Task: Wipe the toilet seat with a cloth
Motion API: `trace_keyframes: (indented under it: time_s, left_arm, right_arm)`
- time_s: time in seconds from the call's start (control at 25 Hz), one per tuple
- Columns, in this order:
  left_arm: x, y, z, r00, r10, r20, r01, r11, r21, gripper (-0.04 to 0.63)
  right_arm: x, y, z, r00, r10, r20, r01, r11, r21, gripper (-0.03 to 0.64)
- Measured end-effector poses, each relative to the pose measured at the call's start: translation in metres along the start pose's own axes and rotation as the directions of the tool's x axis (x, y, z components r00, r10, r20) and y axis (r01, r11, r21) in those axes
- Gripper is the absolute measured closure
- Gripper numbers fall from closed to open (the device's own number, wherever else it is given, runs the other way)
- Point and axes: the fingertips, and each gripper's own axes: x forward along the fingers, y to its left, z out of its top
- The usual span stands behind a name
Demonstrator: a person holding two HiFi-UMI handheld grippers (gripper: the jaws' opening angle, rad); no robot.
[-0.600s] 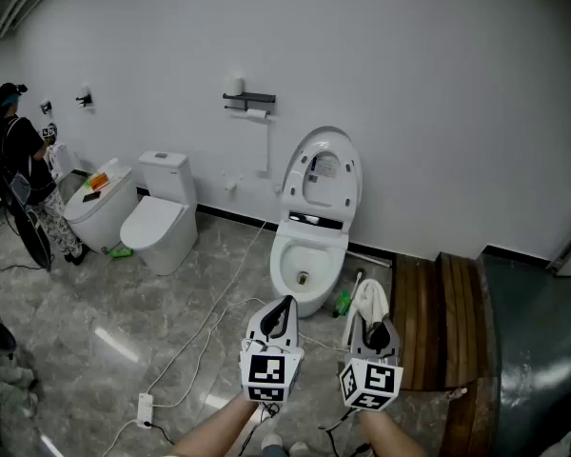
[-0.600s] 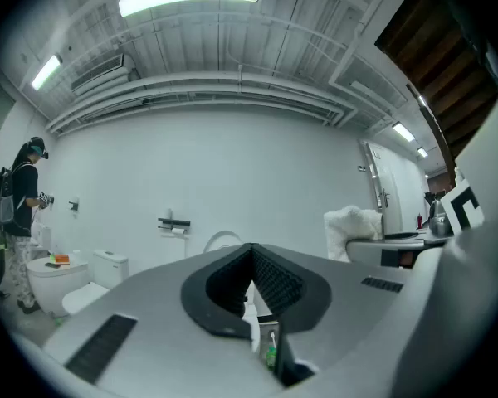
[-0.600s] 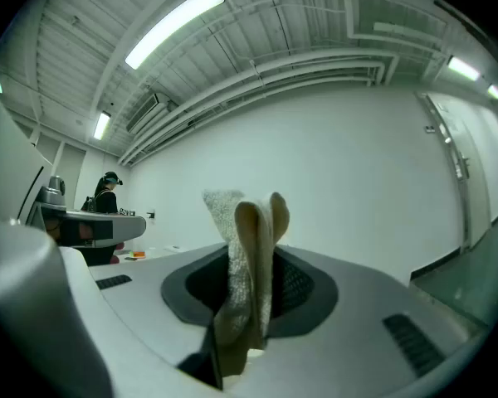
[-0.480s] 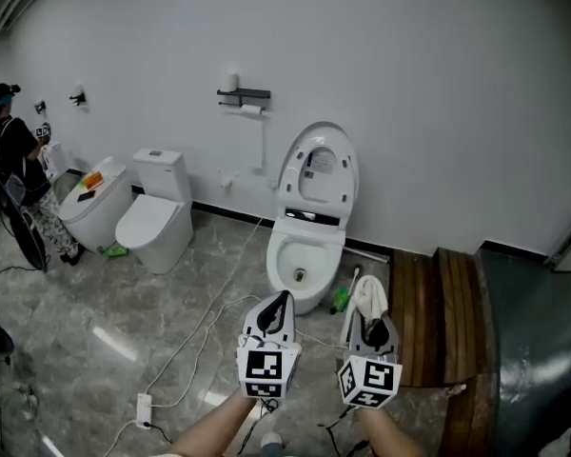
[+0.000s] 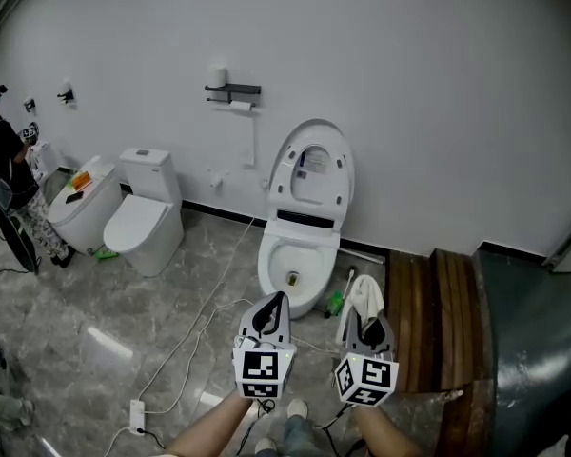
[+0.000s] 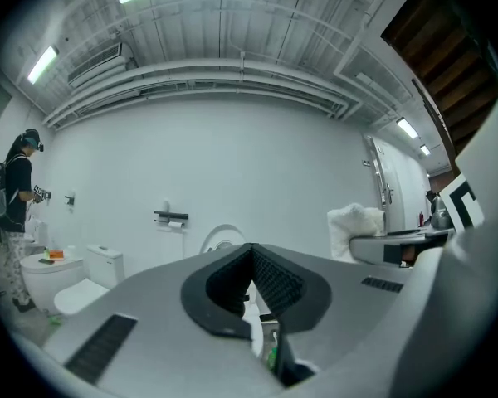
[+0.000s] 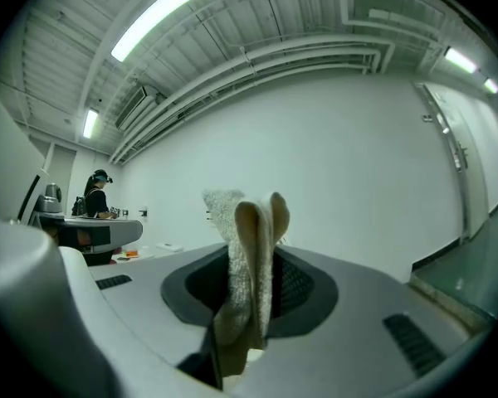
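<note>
A white toilet (image 5: 293, 255) stands against the wall ahead with its lid and seat (image 5: 311, 171) raised. Both grippers are held level in front of it, short of the bowl. My right gripper (image 5: 368, 325) is shut on a folded white cloth (image 5: 365, 295) that sticks up between its jaws; the right gripper view shows the cloth (image 7: 247, 264) pinched there. My left gripper (image 5: 274, 304) is shut with nothing in it, its jaws meeting in the left gripper view (image 6: 253, 264). The cloth (image 6: 354, 225) also shows at the right of that view.
A second toilet (image 5: 143, 219) and a third one (image 5: 76, 208) stand at the left, where a person (image 5: 8, 184) works. A toilet-paper shelf (image 5: 231, 93) hangs on the wall. Cables (image 5: 205, 324) cross the floor. A green bottle (image 5: 335, 303) lies by the toilet base. Wooden planks (image 5: 438, 317) lie at the right.
The view has shifted: the toilets and the wall shelf now sit slightly further left and higher in the head view. Both grippers hold the same pose, the cloth still in the right one.
</note>
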Motion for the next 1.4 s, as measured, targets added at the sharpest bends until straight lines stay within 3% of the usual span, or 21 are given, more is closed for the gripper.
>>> trace_keyframes:
  time_s: [0.68, 1.0, 1.4]
  left_arm:
    - [0.122, -0.003, 0.011, 0.999, 0.052, 0.014, -0.052, 0.999, 0.003, 0.597]
    - [0.165, -0.01, 0.003, 0.998, 0.059, -0.007, -0.059, 0.998, 0.037, 0.597]
    - [0.216, 0.008, -0.014, 0.998, 0.061, -0.023, -0.061, 0.998, 0.026, 0.597]
  right_arm:
    - [0.11, -0.061, 0.021, 0.999, 0.032, 0.002, -0.032, 0.999, 0.0, 0.522]
    - [0.153, -0.075, 0.015, 0.997, 0.08, -0.012, -0.081, 0.994, -0.072, 0.522]
    - [0.206, -0.088, 0.008, 0.998, 0.063, -0.021, -0.064, 0.996, -0.058, 0.522]
